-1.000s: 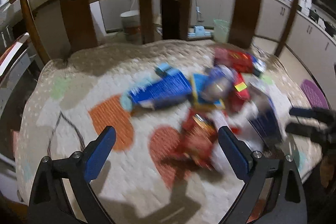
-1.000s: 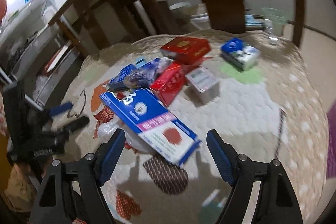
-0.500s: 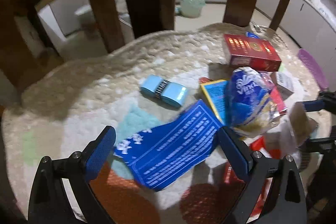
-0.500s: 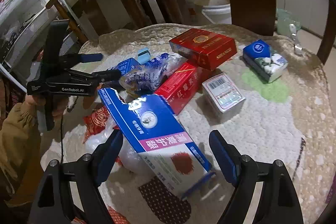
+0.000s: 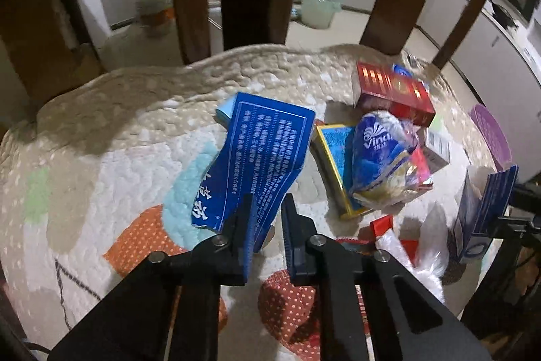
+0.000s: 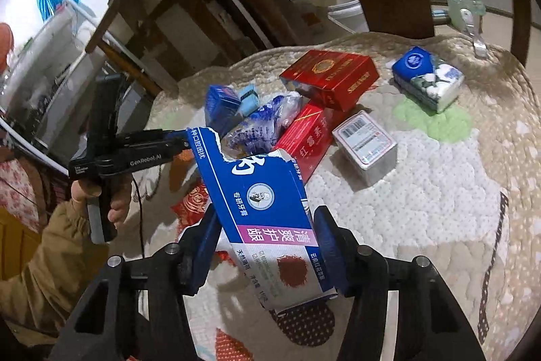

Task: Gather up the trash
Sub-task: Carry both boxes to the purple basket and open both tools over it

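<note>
The left gripper (image 5: 265, 225) was nearly closed, pinching the near end of a blue carton (image 5: 260, 158) raised above the quilt (image 5: 101, 141). The right gripper (image 6: 267, 246) held a torn toothpaste box (image 6: 263, 202) between its fingers, lifted over the quilt. Behind lay a red box (image 6: 329, 76), a tissue pack (image 6: 427, 78) and a grey box (image 6: 365, 141).

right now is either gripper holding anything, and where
Both hold the long blue toothpaste carton: right gripper clamps its white-and-pink end, left gripper pinches the torn blue end.
</note>
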Tool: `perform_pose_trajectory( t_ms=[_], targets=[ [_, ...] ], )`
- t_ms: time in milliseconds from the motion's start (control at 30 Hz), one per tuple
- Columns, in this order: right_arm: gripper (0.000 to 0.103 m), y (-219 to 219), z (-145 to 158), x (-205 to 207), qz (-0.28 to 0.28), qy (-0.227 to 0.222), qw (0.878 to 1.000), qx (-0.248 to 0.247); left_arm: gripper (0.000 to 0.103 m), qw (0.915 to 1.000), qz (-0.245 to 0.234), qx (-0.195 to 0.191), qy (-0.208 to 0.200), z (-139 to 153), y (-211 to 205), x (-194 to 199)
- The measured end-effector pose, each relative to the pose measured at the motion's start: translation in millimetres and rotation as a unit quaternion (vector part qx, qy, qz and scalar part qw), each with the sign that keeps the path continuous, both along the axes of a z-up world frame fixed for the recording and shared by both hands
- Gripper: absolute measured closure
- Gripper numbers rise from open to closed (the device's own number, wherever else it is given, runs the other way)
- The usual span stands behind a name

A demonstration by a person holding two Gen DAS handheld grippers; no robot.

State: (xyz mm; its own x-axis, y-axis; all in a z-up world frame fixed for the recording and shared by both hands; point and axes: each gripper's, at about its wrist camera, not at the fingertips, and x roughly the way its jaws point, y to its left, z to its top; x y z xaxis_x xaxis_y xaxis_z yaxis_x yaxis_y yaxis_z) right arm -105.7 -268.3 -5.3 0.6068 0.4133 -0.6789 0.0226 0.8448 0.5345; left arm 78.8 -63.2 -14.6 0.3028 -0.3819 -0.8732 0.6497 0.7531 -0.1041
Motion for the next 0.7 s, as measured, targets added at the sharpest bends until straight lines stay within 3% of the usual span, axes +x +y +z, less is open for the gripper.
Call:
perform_pose_trajectory(
  t_ms=[200, 400, 700],
  targets=[
    [0.043, -21, 11, -29, -0.024, -0.021, 0.999, 0.013, 0.095, 0.9997, 0.008, -0.016, -0.018, 29, -5, -27],
    [0.043, -62, 18, -66, -0.086, -0.041, 0.995, 0.022, 0.096, 0.9982, -0.007, -0.049, -0.033, 58, -30, -61],
    [0.043, -164, 15, -140, -0.229, -0.074, 0.97, 0.026, 0.096, 0.9909, -0.093, -0.088, -0.04, 90, -126, -119]
  ],
)
